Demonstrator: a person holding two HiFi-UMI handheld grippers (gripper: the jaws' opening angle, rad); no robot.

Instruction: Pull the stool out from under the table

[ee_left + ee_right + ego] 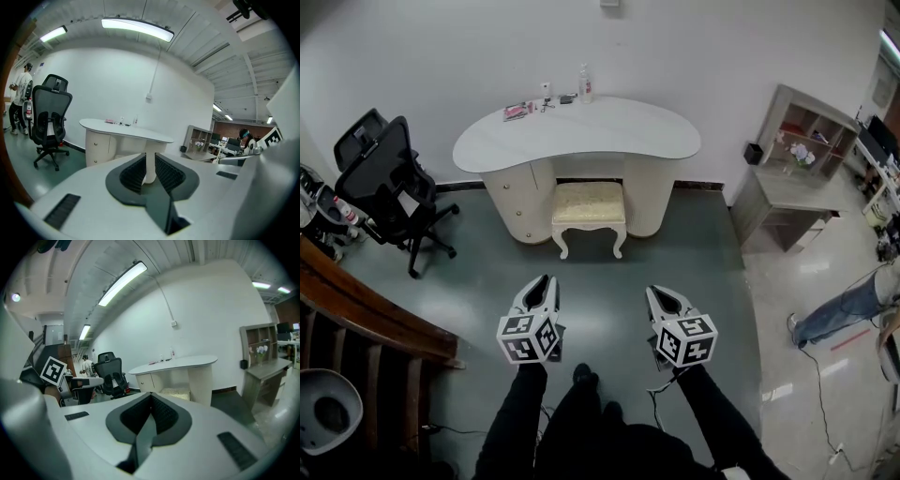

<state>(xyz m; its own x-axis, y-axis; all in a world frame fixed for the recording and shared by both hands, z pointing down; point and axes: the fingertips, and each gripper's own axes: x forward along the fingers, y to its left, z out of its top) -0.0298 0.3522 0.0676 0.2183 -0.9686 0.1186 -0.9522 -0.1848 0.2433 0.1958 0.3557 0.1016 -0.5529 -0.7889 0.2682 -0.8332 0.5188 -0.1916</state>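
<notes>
At twelve o'clock, against the white wall, stands the bench [577, 131]: a glossy white kidney-shaped top on two cream pedestals with small knobs. The stool [589, 214] sits in the gap between those pedestals, its padded, textured cream seat mostly showing in front of the top's edge, on curved carved legs. A clear bottle [584, 82] and small clutter lie at the back of the top. The left gripper [547, 279] and right gripper [652, 291] hang well short of the stool over grey-green floor [600, 309], each with a black-and-white marker cube. The left jaws stand a narrow slit apart, empty; the right jaws are pressed together, empty. A black mesh chair [380, 178] is at ten o'clock and a grey shelf [806, 131] at two.
</notes>
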